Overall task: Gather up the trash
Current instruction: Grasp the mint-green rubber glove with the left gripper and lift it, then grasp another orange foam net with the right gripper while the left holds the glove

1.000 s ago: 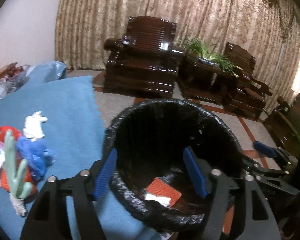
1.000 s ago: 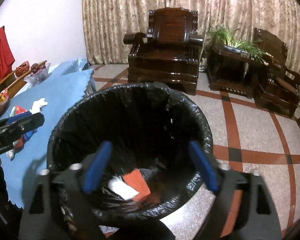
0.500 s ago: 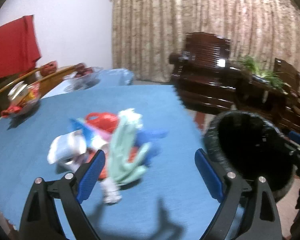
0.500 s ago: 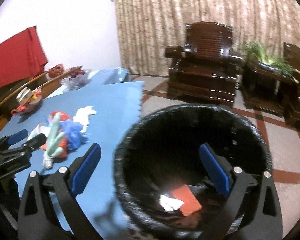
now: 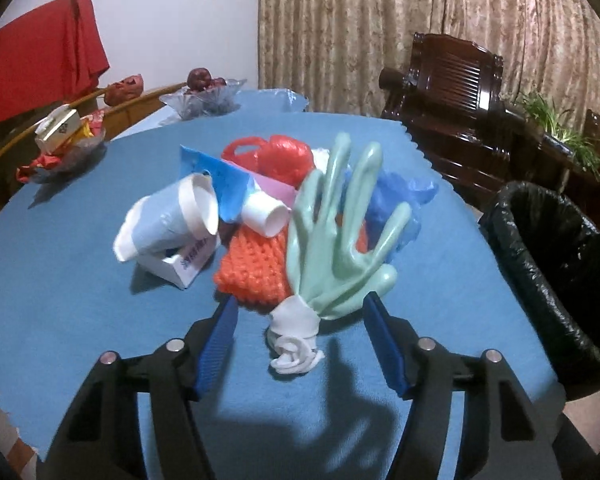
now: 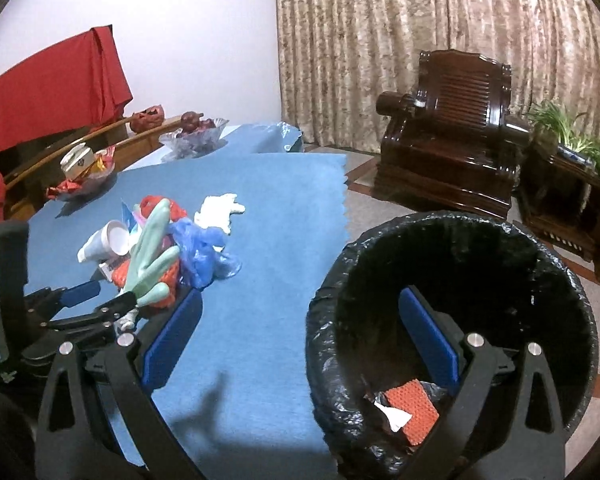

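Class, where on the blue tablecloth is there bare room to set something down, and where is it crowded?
Bare blue tablecloth lies between the trash pile and the black-lined bin, and left of the paper cup toward the snack dish. Crowded: around the green glove, orange knit, blue bag.

Green glove (image 5: 336, 224) between spread blue fingers (image 5: 216, 340)

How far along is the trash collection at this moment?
Early. Done: an orange piece and white scrap lie in the bin. In hand: nothing; the open left gripper flanks the green glove cuff; the right gripper is open too. Left: the whole pile, including paper cup and blue bag.
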### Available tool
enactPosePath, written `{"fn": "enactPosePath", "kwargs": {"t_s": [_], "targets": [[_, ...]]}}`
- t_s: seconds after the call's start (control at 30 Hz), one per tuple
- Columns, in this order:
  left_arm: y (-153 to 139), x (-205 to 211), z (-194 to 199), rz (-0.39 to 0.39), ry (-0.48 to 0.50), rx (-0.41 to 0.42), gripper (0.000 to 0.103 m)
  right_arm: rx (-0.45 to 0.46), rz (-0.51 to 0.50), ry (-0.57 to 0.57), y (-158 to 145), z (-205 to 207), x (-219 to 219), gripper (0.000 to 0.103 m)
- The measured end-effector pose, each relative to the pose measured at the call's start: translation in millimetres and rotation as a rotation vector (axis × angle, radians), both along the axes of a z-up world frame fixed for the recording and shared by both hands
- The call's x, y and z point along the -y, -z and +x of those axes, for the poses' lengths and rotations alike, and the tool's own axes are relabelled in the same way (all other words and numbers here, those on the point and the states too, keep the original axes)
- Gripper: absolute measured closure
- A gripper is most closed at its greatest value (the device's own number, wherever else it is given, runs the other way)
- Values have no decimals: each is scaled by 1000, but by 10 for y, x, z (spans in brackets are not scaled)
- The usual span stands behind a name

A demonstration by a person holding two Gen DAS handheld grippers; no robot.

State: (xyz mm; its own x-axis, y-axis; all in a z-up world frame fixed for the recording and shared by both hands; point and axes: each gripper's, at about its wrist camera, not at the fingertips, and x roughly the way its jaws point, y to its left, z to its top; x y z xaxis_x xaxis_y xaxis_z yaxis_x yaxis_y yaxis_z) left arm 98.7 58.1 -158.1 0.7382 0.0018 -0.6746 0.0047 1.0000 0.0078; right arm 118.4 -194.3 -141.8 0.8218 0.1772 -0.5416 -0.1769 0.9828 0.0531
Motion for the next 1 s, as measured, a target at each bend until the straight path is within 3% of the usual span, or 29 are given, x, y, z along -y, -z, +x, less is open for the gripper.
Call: {"fn": "enactPosePath", "kwargs": {"t_s": [0.13, 0.33, 0.43, 0.7, 1.0], "targets": [[95, 16, 64, -3, 4, -19, 41, -9, -7, 0, 31, 38, -25, 7], [165, 75, 91, -2, 13, -38, 61, -18, -12, -1, 59, 62, -42, 7], [102, -8, 41, -64, 9, -31, 67, -17, -16, -7, 59, 51, -61, 7], [-161, -104, -269, -93, 5, 35, 71, -7, -13, -21, 18, 48, -110, 7], [-399, -373, -494, -82, -72, 101, 71, 4, -3, -97, -30, 86, -412, 7]]}}
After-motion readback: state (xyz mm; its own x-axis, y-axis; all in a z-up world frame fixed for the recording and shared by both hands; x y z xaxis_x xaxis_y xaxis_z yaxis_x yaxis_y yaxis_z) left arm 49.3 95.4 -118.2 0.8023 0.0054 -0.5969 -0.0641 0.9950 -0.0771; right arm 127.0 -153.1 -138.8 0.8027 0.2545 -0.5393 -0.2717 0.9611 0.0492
